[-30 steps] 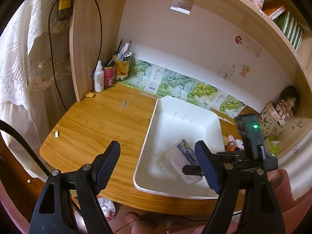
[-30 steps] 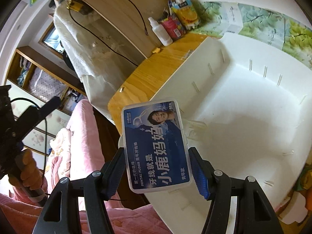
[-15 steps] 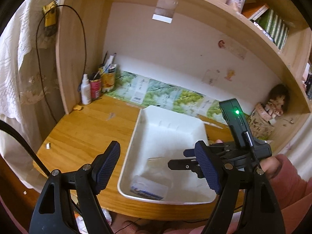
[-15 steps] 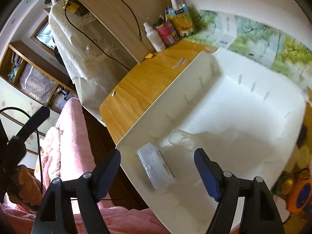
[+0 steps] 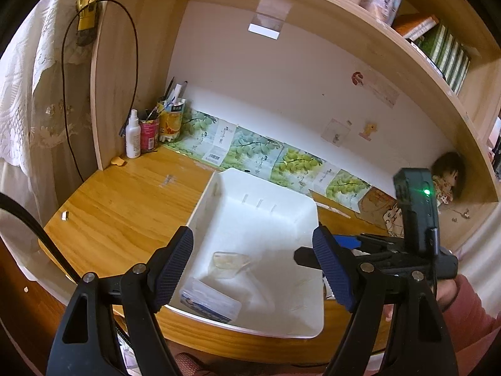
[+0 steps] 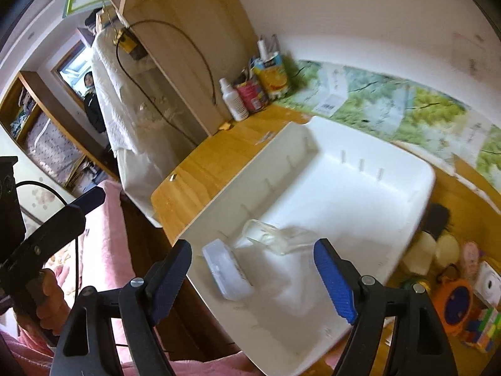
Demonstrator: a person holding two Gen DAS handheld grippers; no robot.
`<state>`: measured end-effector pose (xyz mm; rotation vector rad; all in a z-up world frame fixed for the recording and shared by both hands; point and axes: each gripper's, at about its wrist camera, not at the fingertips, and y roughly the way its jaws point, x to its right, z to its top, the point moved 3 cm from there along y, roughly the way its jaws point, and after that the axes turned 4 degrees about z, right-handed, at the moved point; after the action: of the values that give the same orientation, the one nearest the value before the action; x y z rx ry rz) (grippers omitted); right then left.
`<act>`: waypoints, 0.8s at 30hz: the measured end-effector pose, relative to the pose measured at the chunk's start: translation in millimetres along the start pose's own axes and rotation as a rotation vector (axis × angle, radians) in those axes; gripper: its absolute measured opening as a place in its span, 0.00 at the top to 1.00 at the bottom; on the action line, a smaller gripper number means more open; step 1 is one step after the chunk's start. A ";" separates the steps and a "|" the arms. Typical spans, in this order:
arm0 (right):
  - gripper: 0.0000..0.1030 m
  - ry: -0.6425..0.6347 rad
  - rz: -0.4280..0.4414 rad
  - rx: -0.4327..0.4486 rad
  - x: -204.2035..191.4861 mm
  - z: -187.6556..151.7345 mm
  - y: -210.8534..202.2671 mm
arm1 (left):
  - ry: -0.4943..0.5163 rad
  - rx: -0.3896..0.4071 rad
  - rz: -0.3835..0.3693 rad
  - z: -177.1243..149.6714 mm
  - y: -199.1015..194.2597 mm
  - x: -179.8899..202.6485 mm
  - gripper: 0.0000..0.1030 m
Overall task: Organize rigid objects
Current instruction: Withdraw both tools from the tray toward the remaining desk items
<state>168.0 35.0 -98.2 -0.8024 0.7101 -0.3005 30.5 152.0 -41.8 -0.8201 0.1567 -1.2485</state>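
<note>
A white tray (image 5: 200,206) lies on the wooden desk (image 5: 125,206). In its near corner lies a clear dental floss box (image 5: 209,300) with a blue label, shown on its side in the right wrist view (image 6: 227,269). A clear plastic piece (image 5: 228,260) rests just beyond it. My right gripper (image 6: 253,247) hangs above the tray's near part, its jaws opening and nothing between them. My left gripper (image 5: 252,238) is open and empty, held above the tray's front edge.
A spray bottle (image 5: 133,136) and pen cups (image 5: 170,122) stand at the desk's back left corner. Small toys and a colourful cube (image 6: 482,329) crowd the desk right of the tray. A doll (image 5: 447,175) sits at the back right. Shelves with books run overhead.
My right gripper let go of the floss box, which now lies in the tray's near corner, and rose away from it. The left gripper drew back a little.
</note>
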 end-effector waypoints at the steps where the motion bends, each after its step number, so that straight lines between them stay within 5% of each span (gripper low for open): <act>1: 0.21 -0.001 -0.009 0.015 3.1 -4.3 -5.8 | 0.004 0.002 0.000 -2.2 -0.4 5.2 0.21; 24: 0.21 0.039 -0.294 0.257 101.0 -121.5 -126.9 | 0.097 -0.104 0.039 -58.5 19.6 134.2 0.21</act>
<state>161.1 -167.2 -109.4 -0.6556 0.5746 -0.6613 61.5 8.0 -53.0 -0.8418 0.3166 -1.2518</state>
